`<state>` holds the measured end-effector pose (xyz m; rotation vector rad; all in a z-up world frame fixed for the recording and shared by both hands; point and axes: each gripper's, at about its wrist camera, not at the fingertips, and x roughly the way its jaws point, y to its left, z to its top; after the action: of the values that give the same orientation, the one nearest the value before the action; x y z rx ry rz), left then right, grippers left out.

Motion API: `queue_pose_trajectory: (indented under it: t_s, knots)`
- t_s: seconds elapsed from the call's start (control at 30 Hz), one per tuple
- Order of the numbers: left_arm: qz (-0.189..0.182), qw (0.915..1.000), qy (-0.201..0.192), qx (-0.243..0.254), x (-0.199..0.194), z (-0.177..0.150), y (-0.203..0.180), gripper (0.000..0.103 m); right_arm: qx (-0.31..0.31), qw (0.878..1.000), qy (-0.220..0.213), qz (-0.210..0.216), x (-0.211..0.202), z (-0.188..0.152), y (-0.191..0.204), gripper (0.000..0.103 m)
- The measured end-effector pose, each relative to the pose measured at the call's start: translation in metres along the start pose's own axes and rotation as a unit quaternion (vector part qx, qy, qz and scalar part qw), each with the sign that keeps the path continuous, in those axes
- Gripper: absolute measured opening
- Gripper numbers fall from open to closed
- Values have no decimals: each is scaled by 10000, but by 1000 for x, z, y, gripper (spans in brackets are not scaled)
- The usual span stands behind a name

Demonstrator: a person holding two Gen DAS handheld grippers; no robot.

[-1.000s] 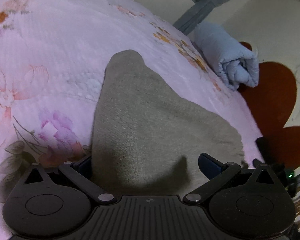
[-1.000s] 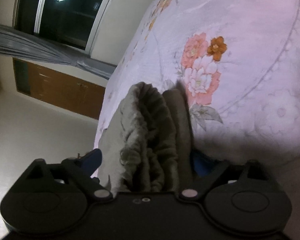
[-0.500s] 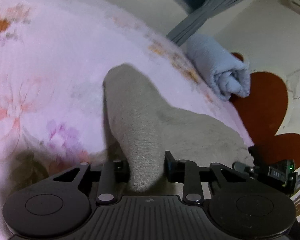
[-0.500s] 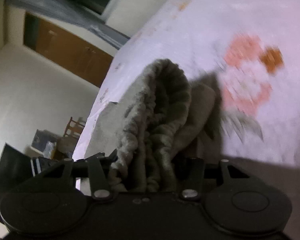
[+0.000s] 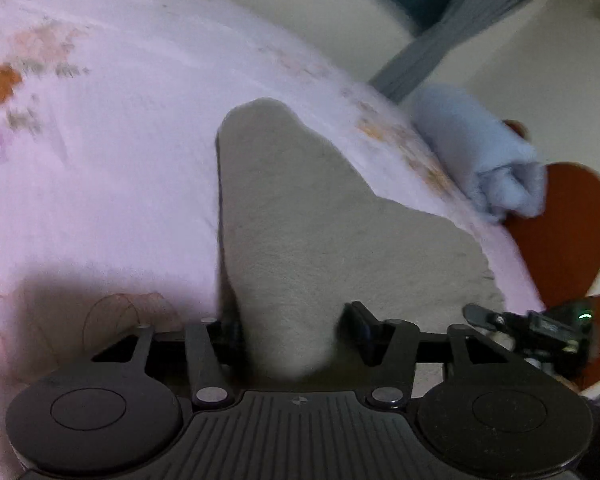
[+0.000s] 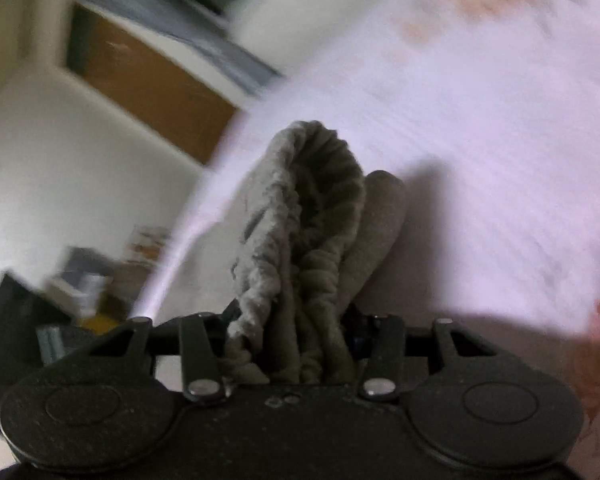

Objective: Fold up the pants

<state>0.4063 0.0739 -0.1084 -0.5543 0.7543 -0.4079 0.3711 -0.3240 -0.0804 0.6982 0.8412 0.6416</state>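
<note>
A pink quilted bedspread printed with faded flowers (image 5: 120,152) fills the ground ahead of the jaws. Beyond it to the right lie a rolled pale-blue blanket (image 5: 488,160) and a rust-red heart-shaped rug (image 5: 568,232) on the pale floor. Grey curtains (image 6: 148,12) hang above a brown wooden cabinet (image 6: 148,80), off to the jaws' left.

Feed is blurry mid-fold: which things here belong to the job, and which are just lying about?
In the job:
- grey pants
- left gripper, opening, cloth between
- right gripper, closing on bunched waistband

Lying about:
- rolled blue cloth
- floral bedspread
- red heart-shaped mat
</note>
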Motion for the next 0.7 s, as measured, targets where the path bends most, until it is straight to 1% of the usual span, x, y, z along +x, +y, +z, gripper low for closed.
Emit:
queue_pose_trajectory:
  t_s: [0.03, 0.07, 0.1, 0.13, 0.17, 0.2, 0.23, 0.27, 0.3, 0.33, 0.37, 0.4, 0.43, 0.47, 0.5, 0.53, 0.57, 0.6, 0.63, 0.67, 0.7]
  knots:
    - [-168, 9997, -114, -111, -2, -3, 7, 55, 179, 9995, -139, 212, -3, -4, -10, 40]
    - [-219, 9995, -153, -151, -5, -4, 9, 55, 196, 9993, -194, 242, -7, -8, -11, 40]
    - [-210, 9995, -186, -118, -8, -4, 8, 56, 95, 9996, -194, 182, -11, -11, -7, 43]
    - [-173, 9997, -194, -27, -11, -5, 6, 60, -37, 9997, -197, 101, -17, -14, -3, 47]
    - [-63, 9996, -227, 144, -18, -6, 4, 63, -130, 9997, -211, 19, -26, -18, 0, 49]
    - [135, 9990, -298, 308, -26, -7, 1, 76, -191, 9995, -225, -64, -35, -20, 2, 54]
    - [459, 9969, -381, 521, -35, -8, -3, 93, -263, 9990, -297, -198, -46, -24, 3, 60]
    - [892, 9920, -491, 744, -45, -11, -8, 102, -375, 9971, -465, -478, -63, -30, 8, 67]
    - [1384, 9834, -633, 989, -56, -15, -15, 103, -463, 9940, -615, -777, -76, -33, 12, 80]
    - [1605, 9771, -717, 1199, -70, -20, -17, 103, -551, 9906, -754, -1000, -88, -38, 20, 87]
    - [1822, 9698, -833, 1390, -85, -26, -23, 103, -788, 9850, -938, -1215, -106, -50, 33, 87]
    - [2017, 9629, -940, 1530, -99, -32, -31, 103, -1041, 9797, -1025, -1371, -121, -63, 43, 88]
    - [2183, 9570, -1029, 1610, -111, -40, -39, 103, -1351, 9722, -1095, -1566, -130, -77, 57, 94]
    - [2286, 9527, -1097, 1676, -125, -50, -45, 103, -1698, 9621, -1194, -1771, -142, -95, 74, 98]
    - [2368, 9492, -1113, 1747, -136, -61, -54, 103, -1919, 9535, -1311, -1918, -152, -110, 84, 97]
    - [2432, 9471, -1102, 1780, -145, -69, -59, 103, -2029, 9471, -1419, -2041, -161, -120, 92, 97]
    - [2488, 9447, -1135, 1810, -153, -81, -68, 103, -2145, 9400, -1517, -2174, -170, -137, 104, 97]
    - [2470, 9421, -1201, 1922, -161, -94, -78, 103, -2263, 9329, -1546, -2339, -173, -146, 115, 97]
    - [2489, 9390, -1245, 2022, -167, -106, -89, 103, -2345, 9240, -1587, -2569, -176, -153, 123, 97]
    - [2538, 9347, -1311, 2114, -176, -119, -99, 103, -2361, 9147, -1717, -2793, -181, -168, 133, 97]
    - [2521, 9322, -1378, 2201, -189, -133, -107, 103, -2409, 9113, -1798, -2814, -184, -180, 141, 97]
